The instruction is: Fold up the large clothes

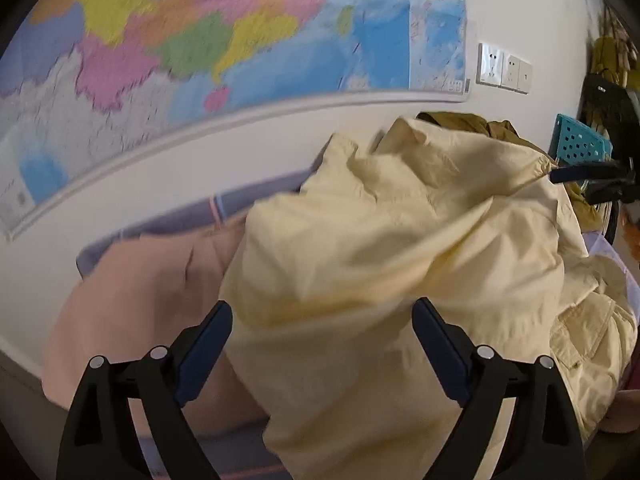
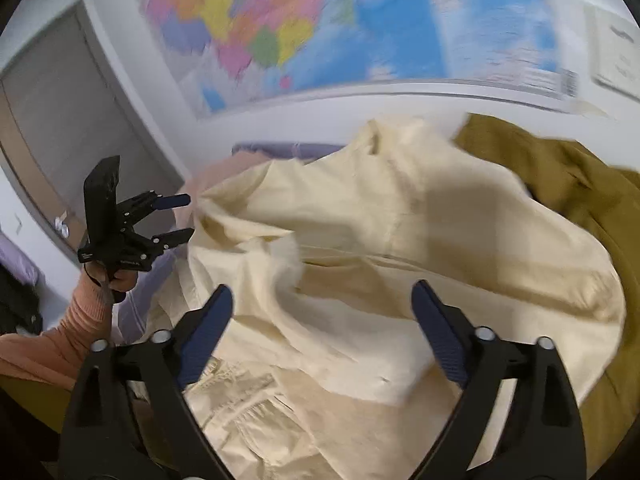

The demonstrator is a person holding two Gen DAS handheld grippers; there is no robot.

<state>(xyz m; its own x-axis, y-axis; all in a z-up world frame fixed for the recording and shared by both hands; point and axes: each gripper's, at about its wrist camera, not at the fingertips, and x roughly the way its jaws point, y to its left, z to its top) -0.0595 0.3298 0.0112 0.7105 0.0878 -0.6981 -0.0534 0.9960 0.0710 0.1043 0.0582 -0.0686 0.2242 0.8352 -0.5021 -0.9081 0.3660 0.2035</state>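
Note:
A large pale yellow garment (image 1: pixel 400 260) lies bunched in a heap; it also fills the right wrist view (image 2: pixel 400 240). My left gripper (image 1: pixel 322 316) is open, its jaws wide apart just over the garment's near edge, holding nothing. It also shows from the side at the left of the right wrist view (image 2: pixel 186 218), open beside the garment's left edge. My right gripper (image 2: pixel 322 300) is open above the garment's middle, empty. Its fingers (image 1: pixel 580 176) reach in at the right of the left wrist view.
An olive-brown garment (image 2: pixel 560 184) lies behind the yellow one at right. A peach garment (image 1: pixel 140 300) lies at left on a lavender surface (image 1: pixel 256 200). A colourful map (image 1: pixel 200 40) hangs on the white wall. A teal perforated basket (image 1: pixel 580 144) stands at far right.

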